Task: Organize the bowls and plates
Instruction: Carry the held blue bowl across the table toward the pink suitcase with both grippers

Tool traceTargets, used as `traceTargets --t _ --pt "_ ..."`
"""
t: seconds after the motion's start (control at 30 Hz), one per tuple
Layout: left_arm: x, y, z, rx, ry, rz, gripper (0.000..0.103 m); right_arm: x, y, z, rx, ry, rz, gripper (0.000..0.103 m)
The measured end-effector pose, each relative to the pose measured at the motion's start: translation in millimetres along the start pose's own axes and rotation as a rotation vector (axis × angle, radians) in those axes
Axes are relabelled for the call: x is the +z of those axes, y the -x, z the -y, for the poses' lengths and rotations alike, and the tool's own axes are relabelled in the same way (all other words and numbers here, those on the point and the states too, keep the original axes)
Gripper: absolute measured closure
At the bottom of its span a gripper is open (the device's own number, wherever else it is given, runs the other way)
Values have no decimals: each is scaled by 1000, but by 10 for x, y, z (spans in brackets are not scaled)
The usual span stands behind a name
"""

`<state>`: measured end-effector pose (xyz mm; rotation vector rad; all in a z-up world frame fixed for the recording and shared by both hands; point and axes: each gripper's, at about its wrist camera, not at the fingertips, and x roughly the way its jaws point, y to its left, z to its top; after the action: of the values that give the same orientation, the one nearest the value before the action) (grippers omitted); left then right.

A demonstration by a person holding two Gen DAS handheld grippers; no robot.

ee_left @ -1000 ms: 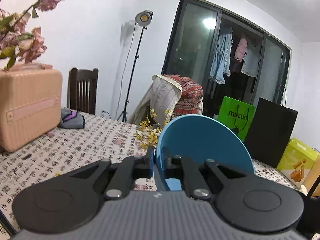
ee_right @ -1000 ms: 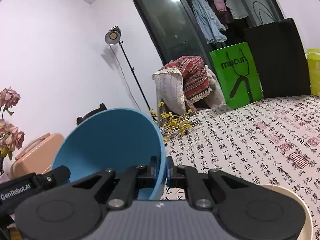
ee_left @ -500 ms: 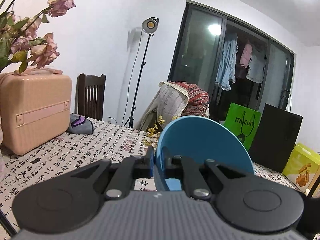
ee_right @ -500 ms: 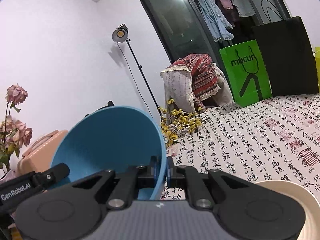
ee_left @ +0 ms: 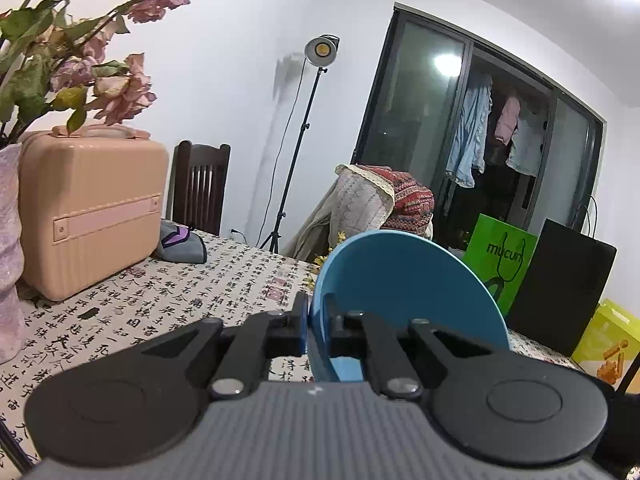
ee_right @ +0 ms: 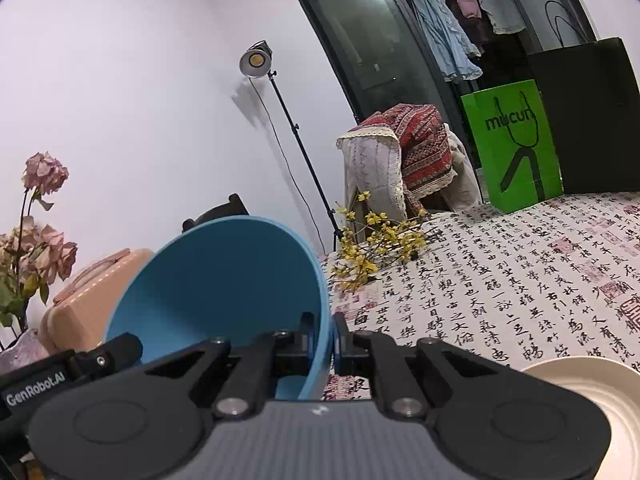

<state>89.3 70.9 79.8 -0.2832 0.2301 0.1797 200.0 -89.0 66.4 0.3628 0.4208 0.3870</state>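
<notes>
**Blue bowl up in the air between both grippers, nothing stacked that I can see**

So closest in: the left gripper [ee_left: 316,322] has its fingers [ee_left: 298,320] clamped on one side of the blue bowl's [ee_left: 404,292] rim, and the right gripper [ee_right: 326,332] is pinched on the opposite side of the rim. The wall of the blue bowl sits right between the fingers in both wrist views, one finger inside and one outside. It's tipped, with the open side facing the right gripper's camera, and it looks held off the bench [ee_right: 500,280], not resting on it.

Just to the right of the right gripper's fingers, low and close, there's a cream plate [ee_right: 588,384] on the bench. Only part of it shows, so I can't tell if anything is stacked with it.

Further out past the fingers: yellow flower sprigs [ee_right: 376,252] on the patterned cloth, a pink case [ee_left: 88,208] off to the left, then a green bag [ee_right: 516,148] at the far edge.

My read on progress: this is mid-carry. The blue bowl is picked up but not placed, and the cream plate looks like the likely place for it. Setting it down and letting go are left, plus any dishes outside these views.
</notes>
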Motion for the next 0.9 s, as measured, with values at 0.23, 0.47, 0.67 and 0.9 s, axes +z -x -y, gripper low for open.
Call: traceTargets --t 0.23,0.47,0.67,0.9 --pt "35 33 -90 15 9 1 95 -17 -30 -115 12 8 -10 94" --pt "79 107 -180 40 17 10 95 -10 -20 -255 34 19 -17 94" --pt "132 192 -257 72 21 22 95 5 -56 -400 62 31 -31 94" --pt "191 225 -372 96 34 24 95 -19 -106 -561 86 48 -50 94"
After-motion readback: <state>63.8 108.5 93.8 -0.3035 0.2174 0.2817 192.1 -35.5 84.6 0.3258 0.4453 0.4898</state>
